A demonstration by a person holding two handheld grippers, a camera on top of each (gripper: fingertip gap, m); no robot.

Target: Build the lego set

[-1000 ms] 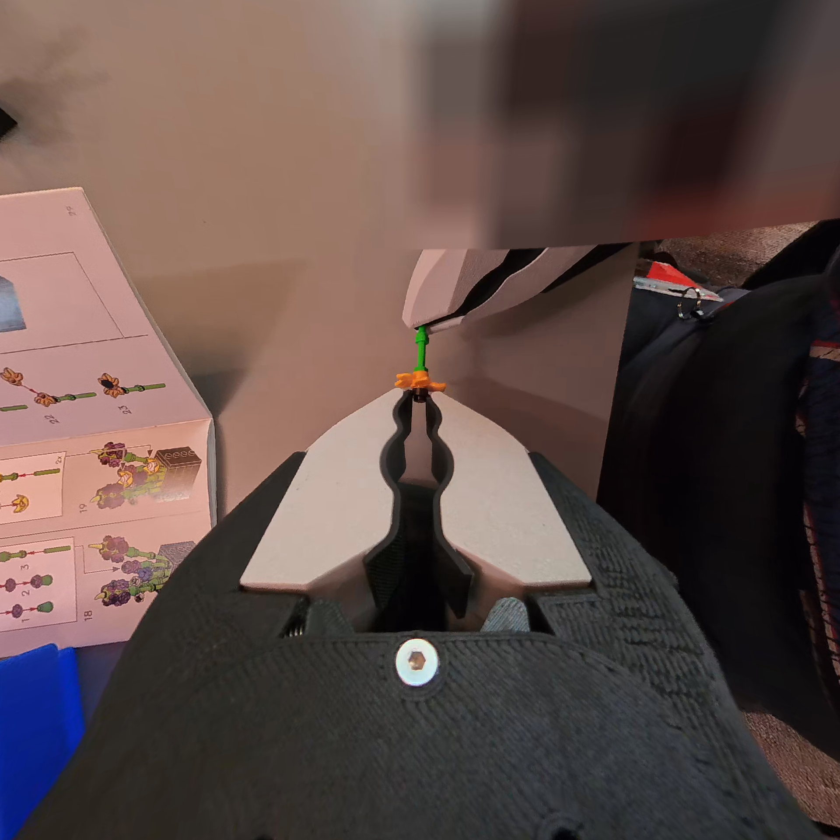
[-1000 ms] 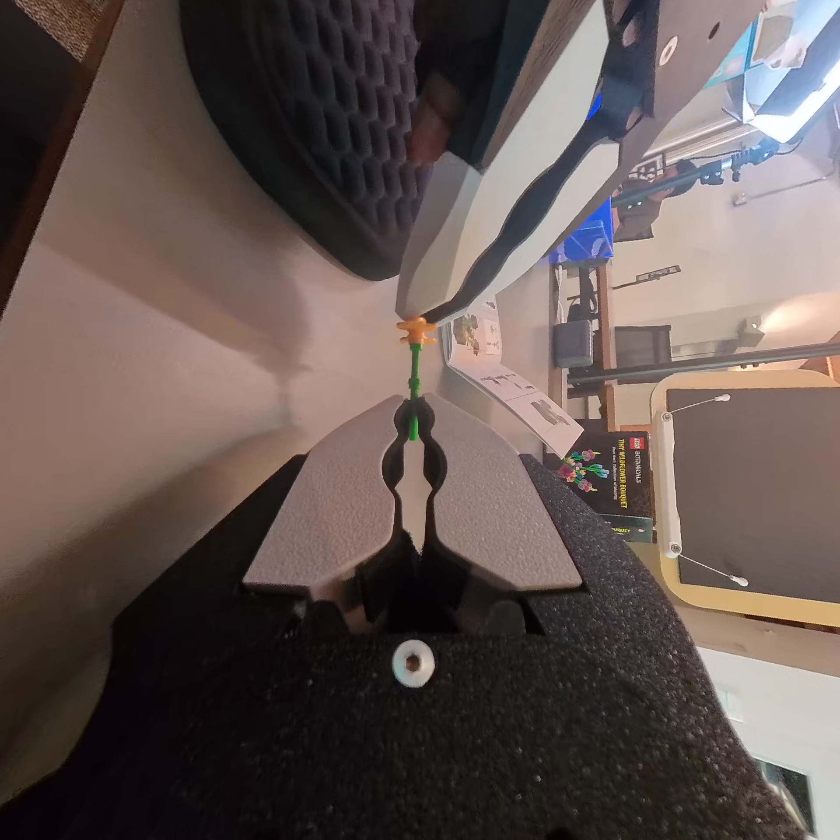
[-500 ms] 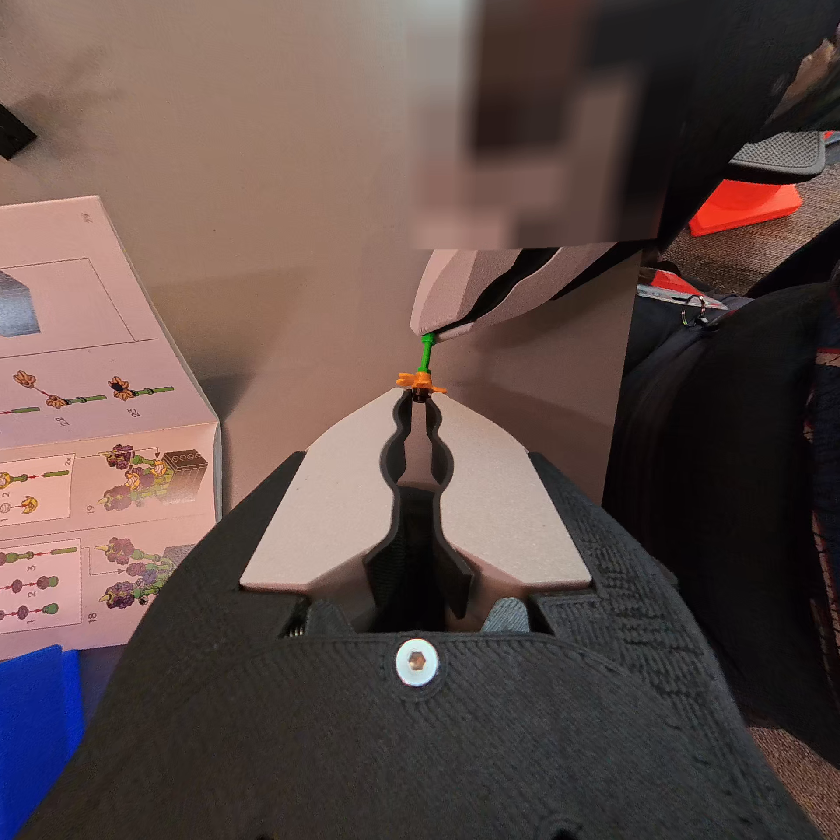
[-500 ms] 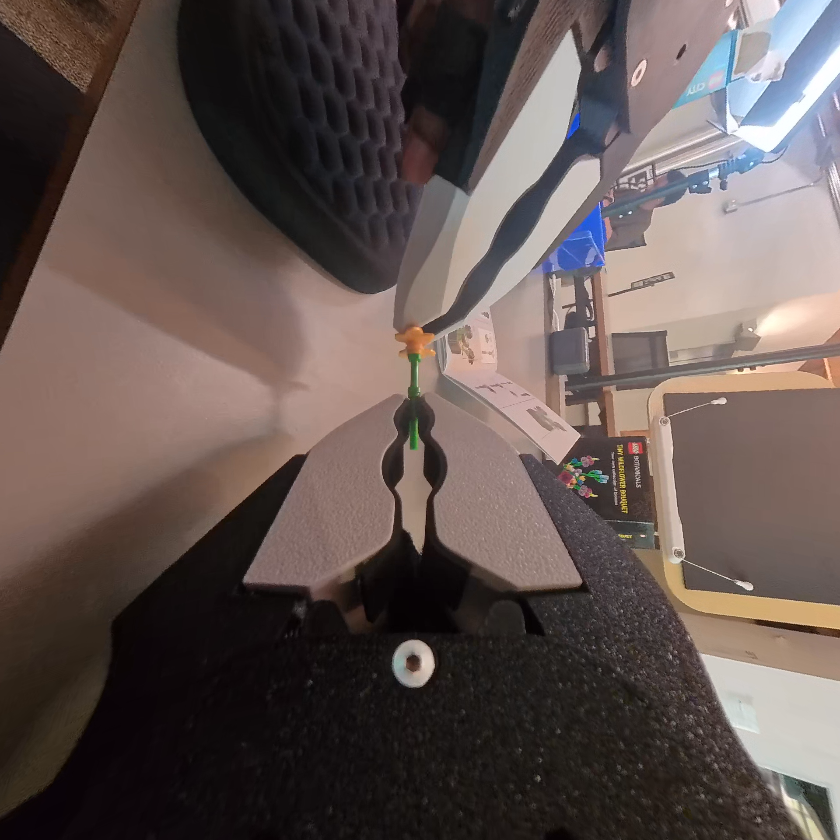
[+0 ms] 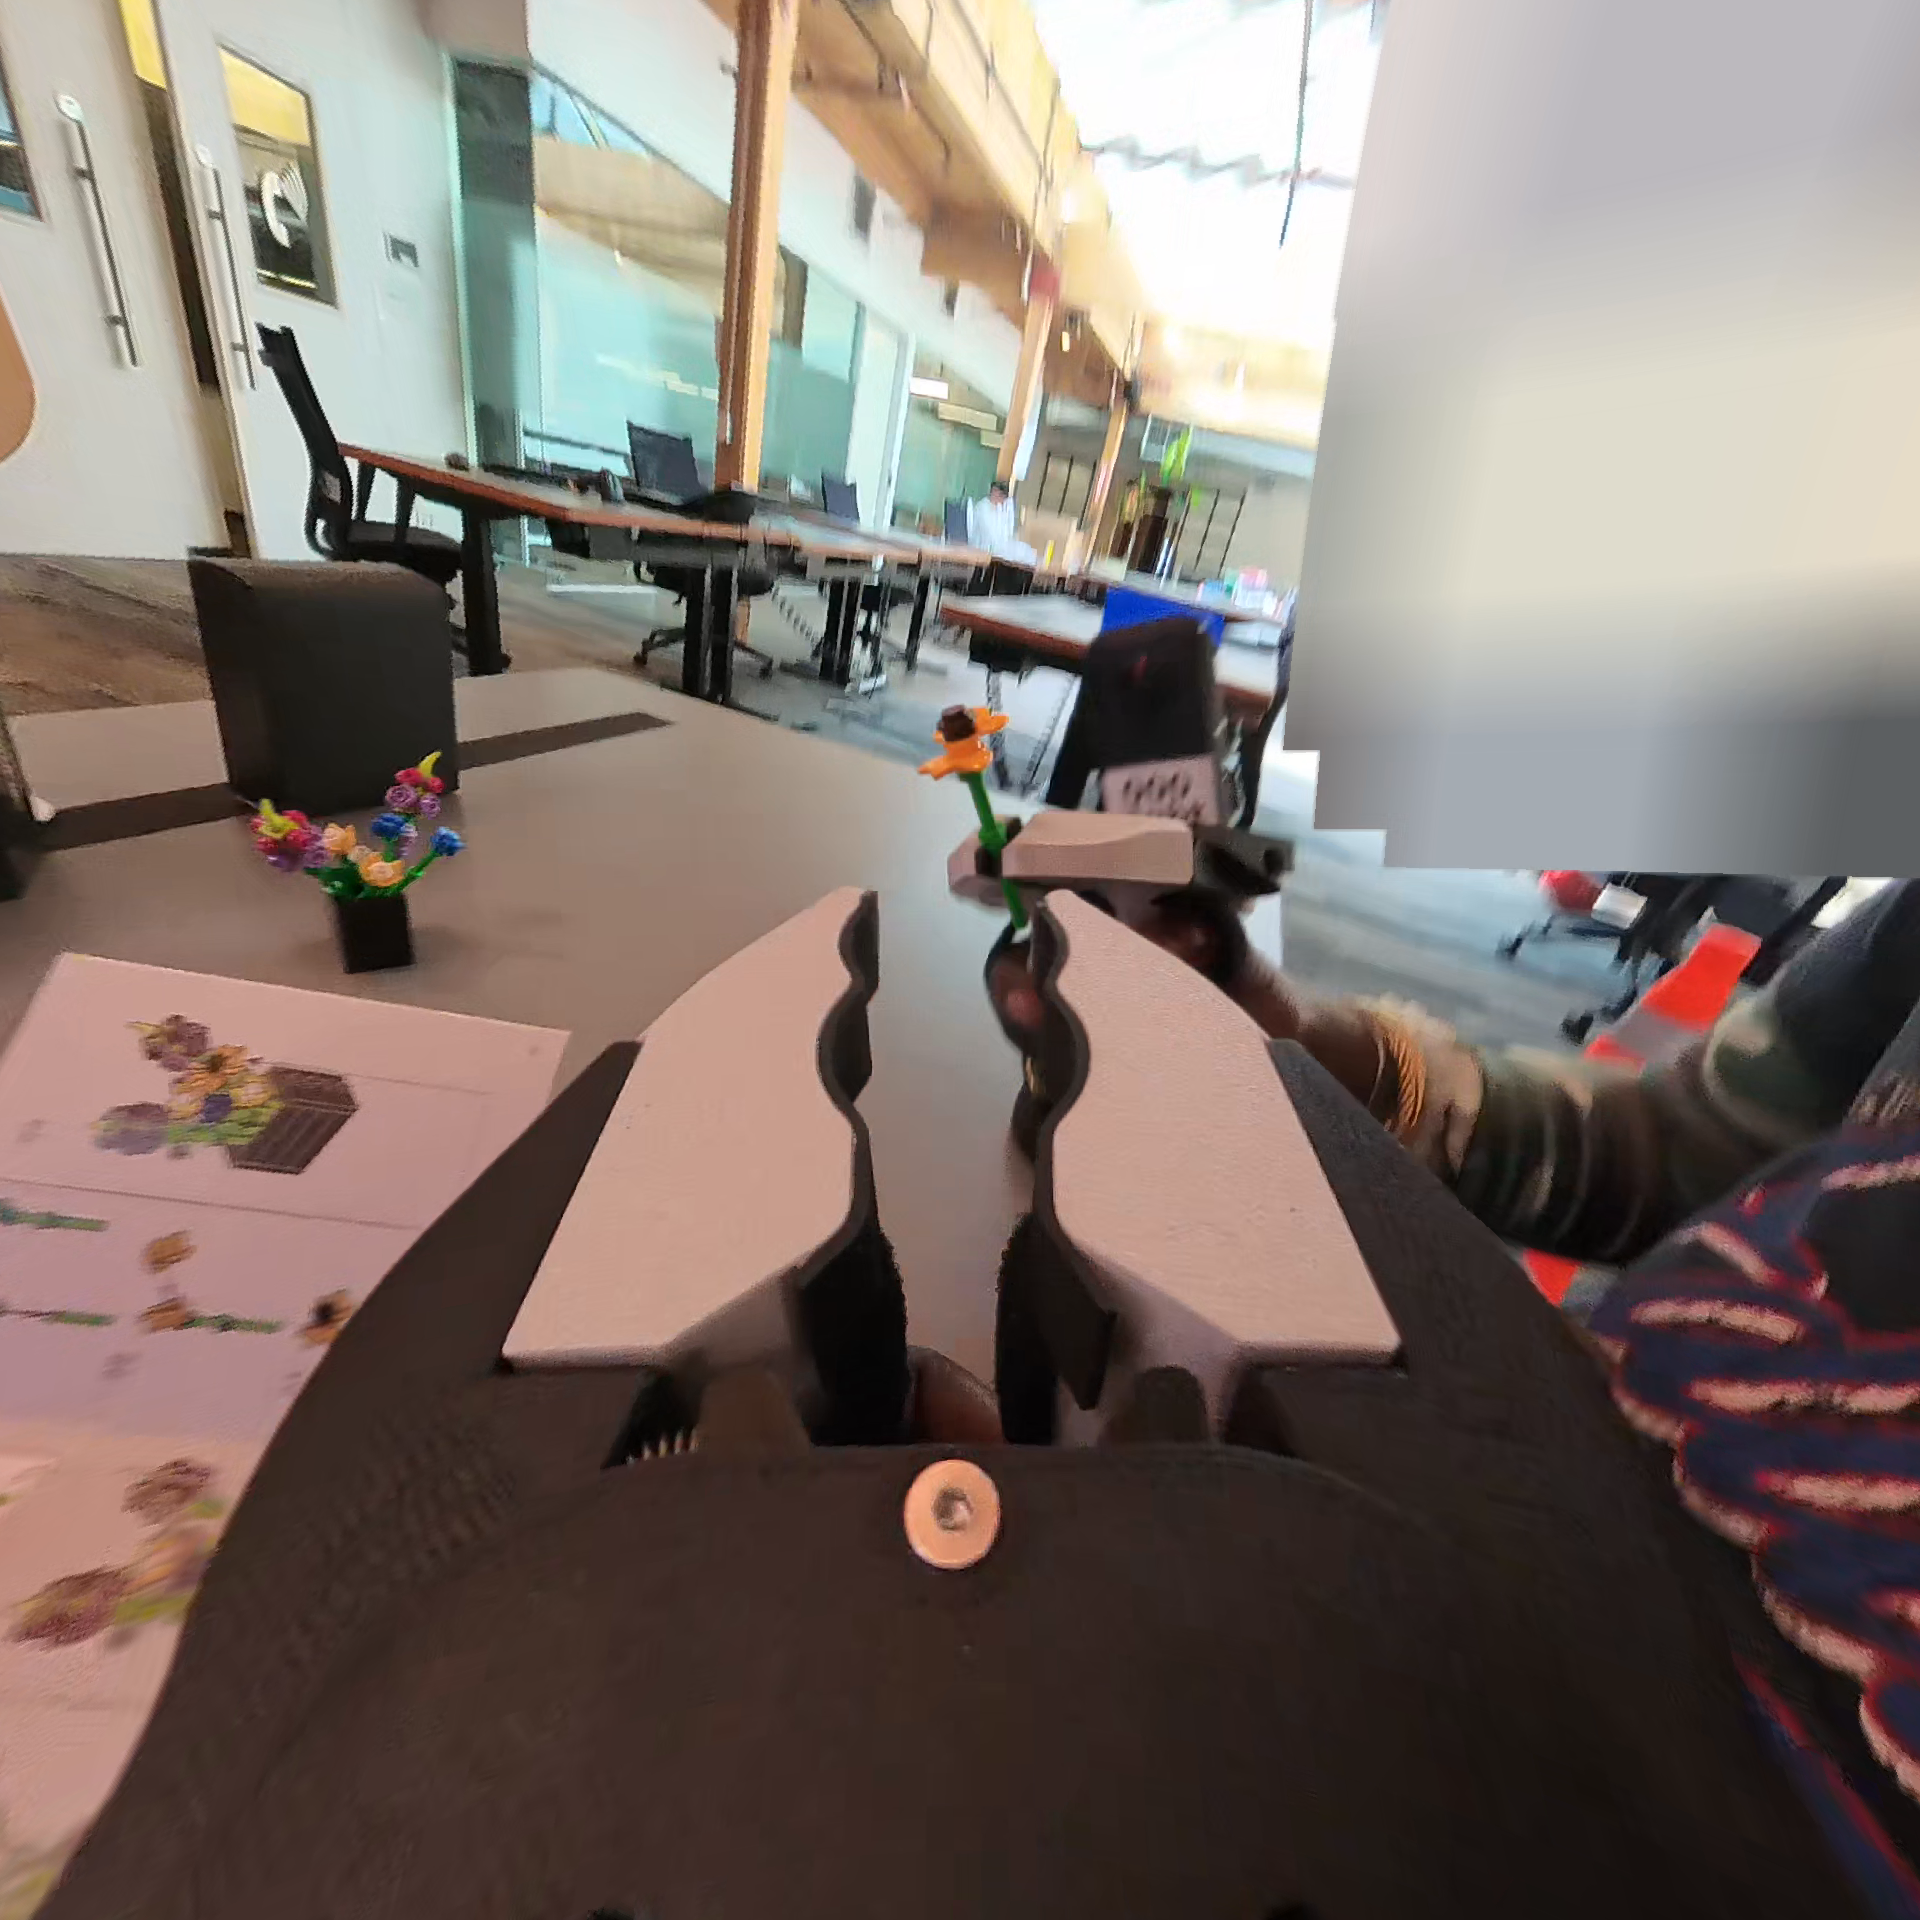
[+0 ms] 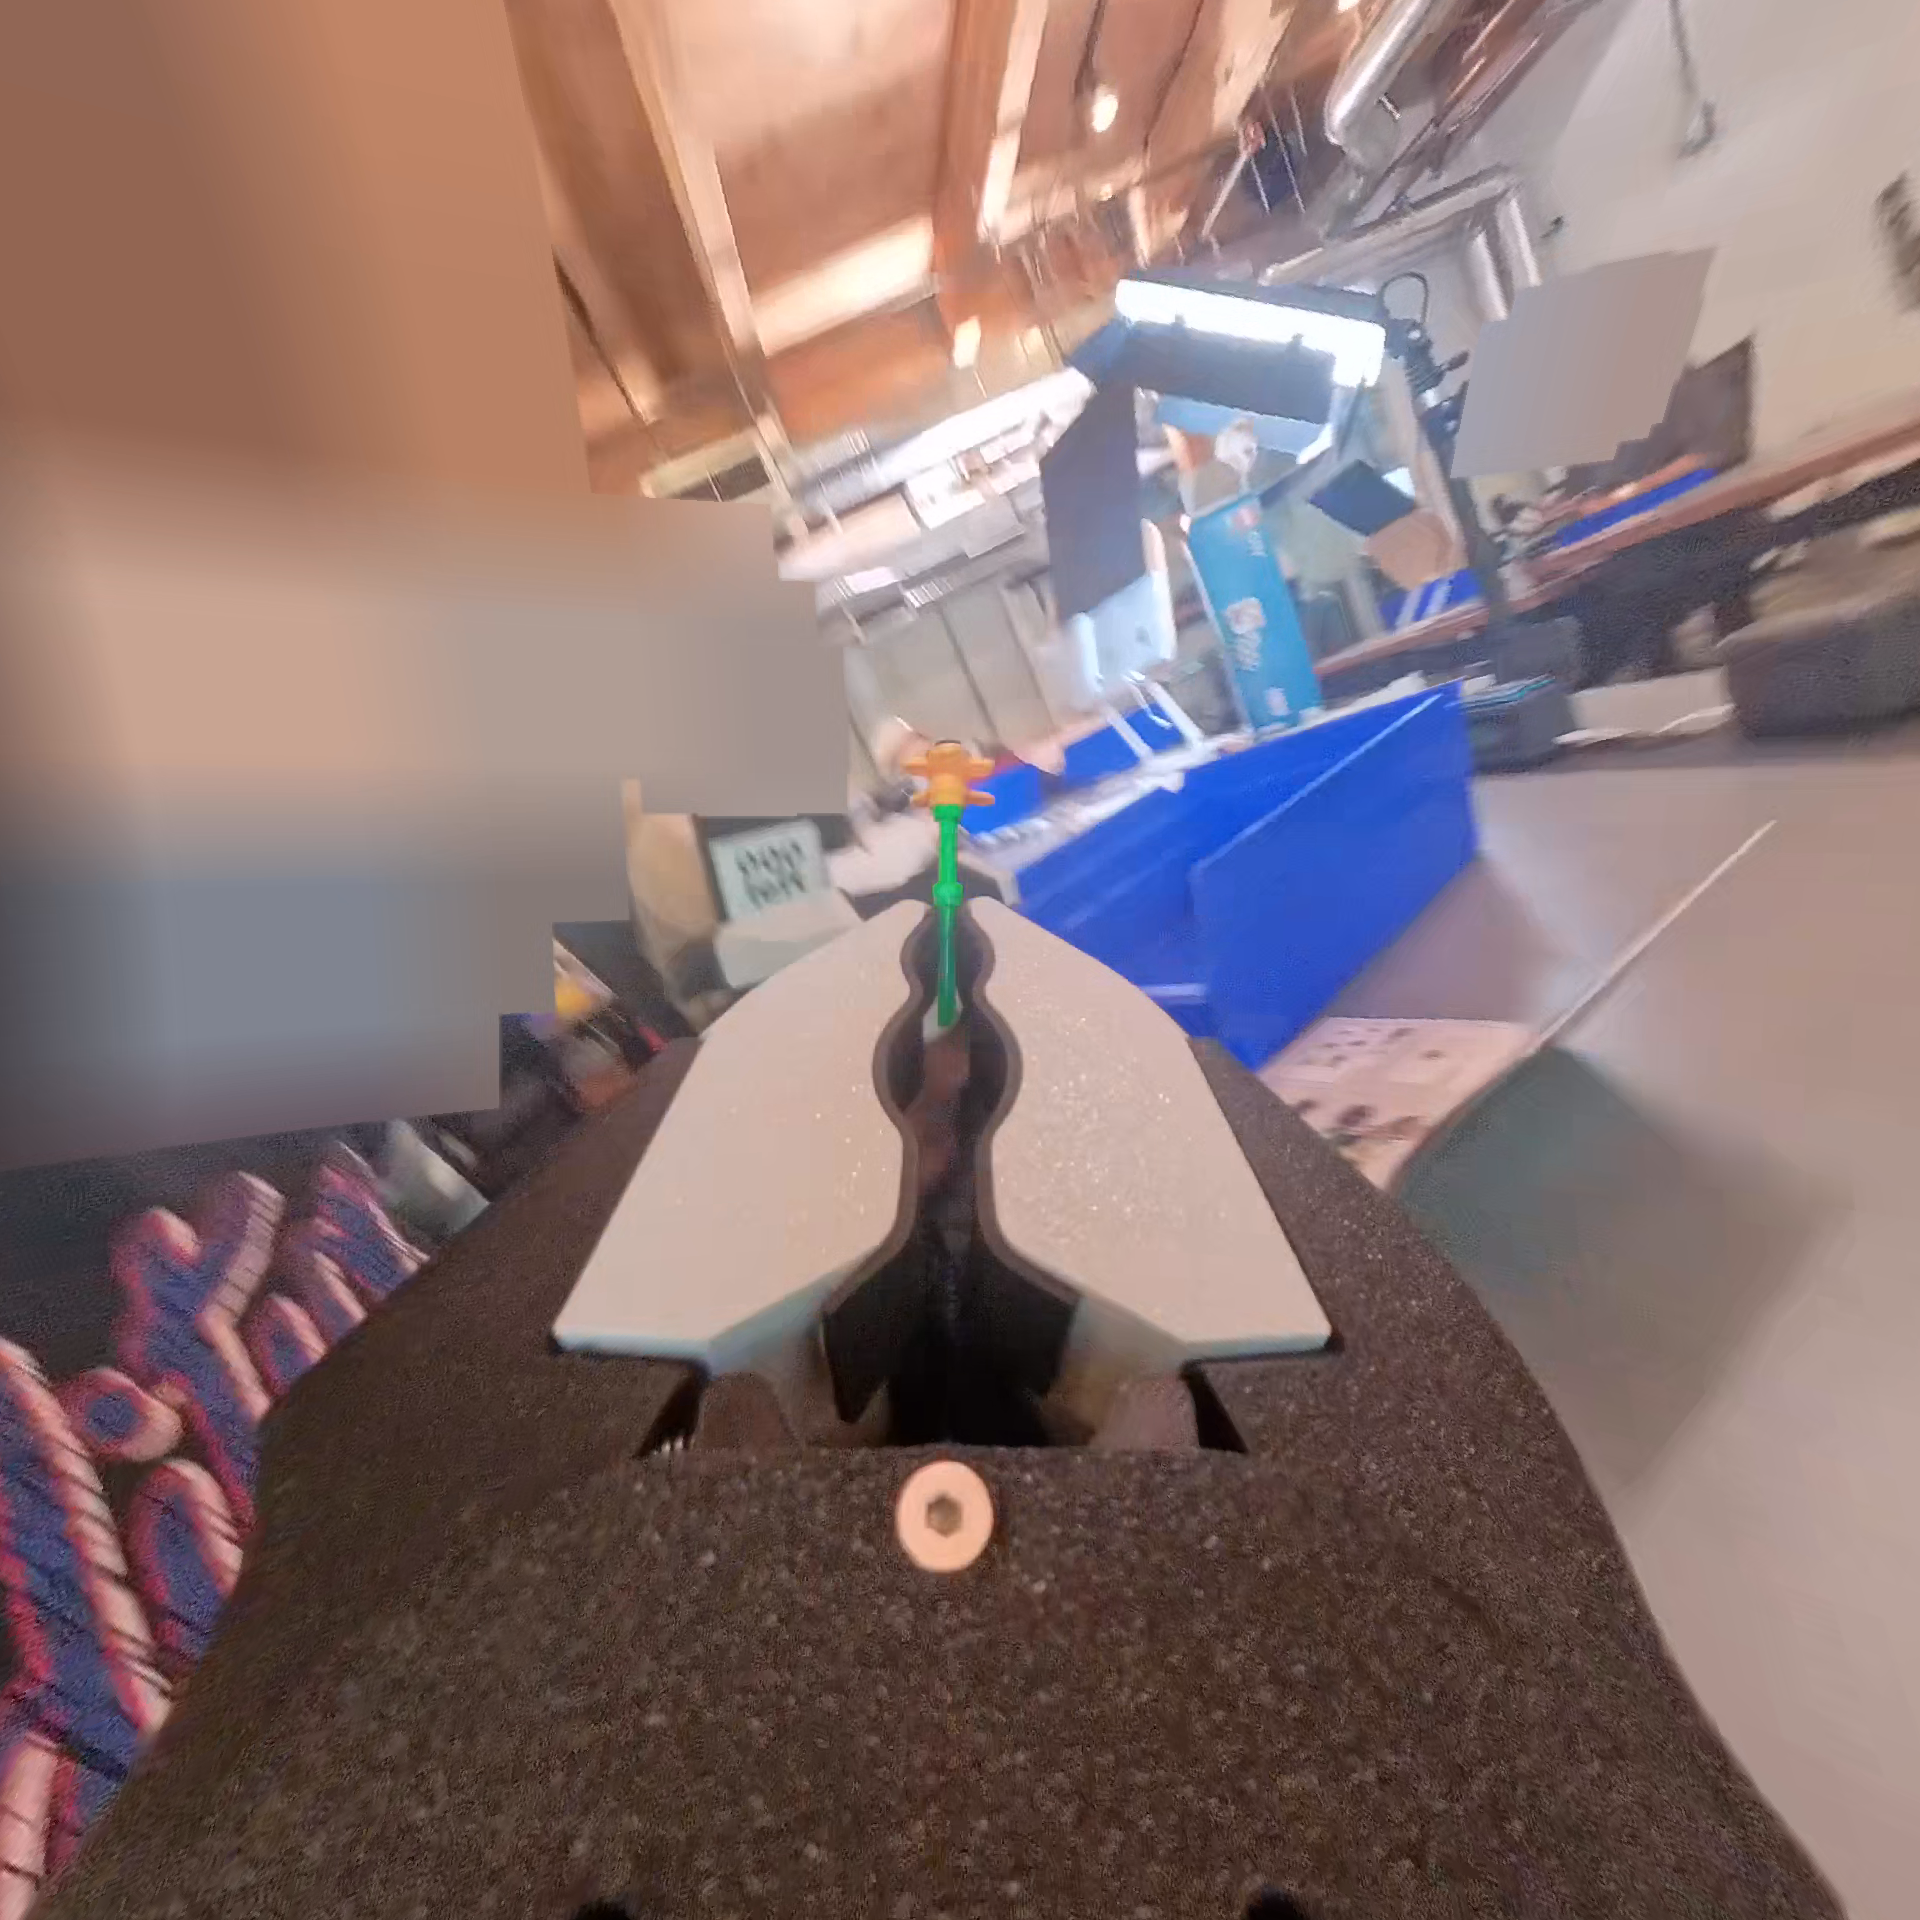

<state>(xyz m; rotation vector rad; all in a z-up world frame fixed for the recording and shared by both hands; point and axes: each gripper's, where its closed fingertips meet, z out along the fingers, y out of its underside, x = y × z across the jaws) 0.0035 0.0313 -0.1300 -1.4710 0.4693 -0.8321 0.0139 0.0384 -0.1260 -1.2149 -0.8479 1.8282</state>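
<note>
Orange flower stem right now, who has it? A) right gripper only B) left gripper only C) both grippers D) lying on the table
A: the right gripper is shut on the green stem of the orange flower, while the left gripper stands open with nothing between its fingers.

Open-plan office: long desks, office chairs, glass partitions.

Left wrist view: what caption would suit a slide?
Open left gripper beside right gripper holding an orange flower; finished bouquet behind.
</note>
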